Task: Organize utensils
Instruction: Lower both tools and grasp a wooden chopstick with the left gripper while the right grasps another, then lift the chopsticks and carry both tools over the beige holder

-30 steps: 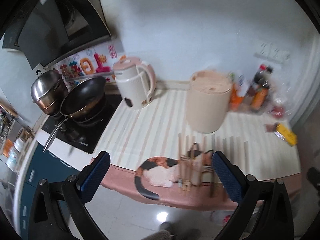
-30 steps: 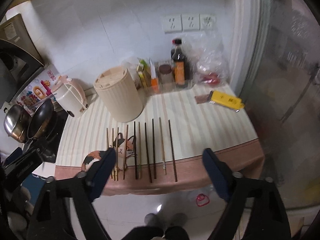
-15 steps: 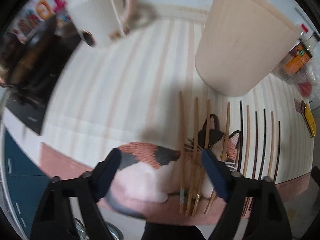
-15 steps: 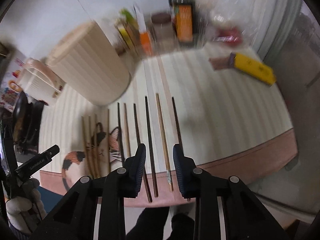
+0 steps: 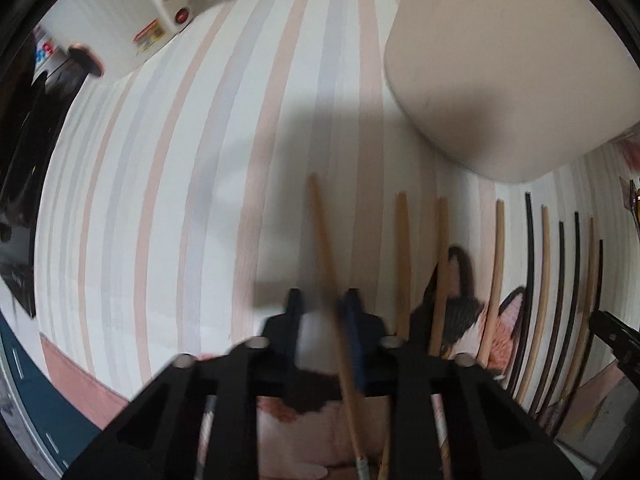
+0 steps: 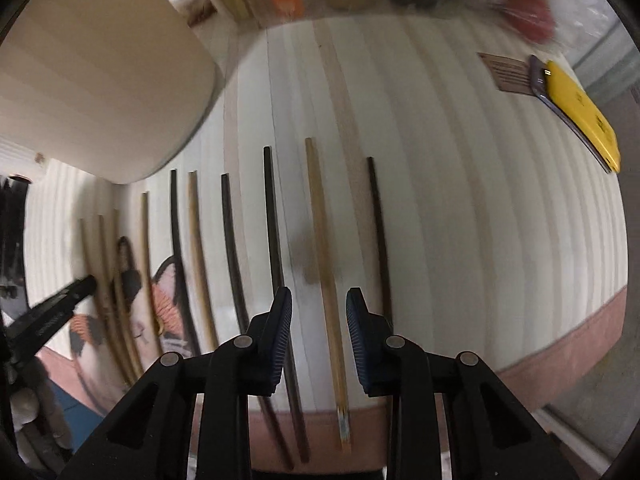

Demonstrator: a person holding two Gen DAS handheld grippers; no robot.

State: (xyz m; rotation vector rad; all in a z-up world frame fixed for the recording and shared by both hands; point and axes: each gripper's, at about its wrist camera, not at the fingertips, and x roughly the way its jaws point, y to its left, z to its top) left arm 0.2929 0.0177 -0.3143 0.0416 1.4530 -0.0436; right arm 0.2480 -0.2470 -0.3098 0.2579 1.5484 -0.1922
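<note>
The chopsticks are seen laid out in a row on the striped countertop, side by side, in front of the big cream container; nothing has been gathered, lifted or paired yet, so the sorting is judged to be at its very start.

The left gripper is pointed straight down at the end of the row farthest from the container's right flank. Its jaws are closing, nearly together, and the light bamboo chopstick is caught between them, apparently lying against the blue pad of one finger; whether it is firmly pinched cannot be told through the blur. Beside it, more bamboo sticks are spread over the cat picture printed on the mat.

The right gripper is held part-open above the other end of the row. A pale wooden chopstick is straddled by its jaws, with clear gaps on both sides, so nothing is gripped there. Dark chopsticks lie untouched on either side.

Left to do, by this reckoning: both picks completed, then every remaining stick sorted.
</note>
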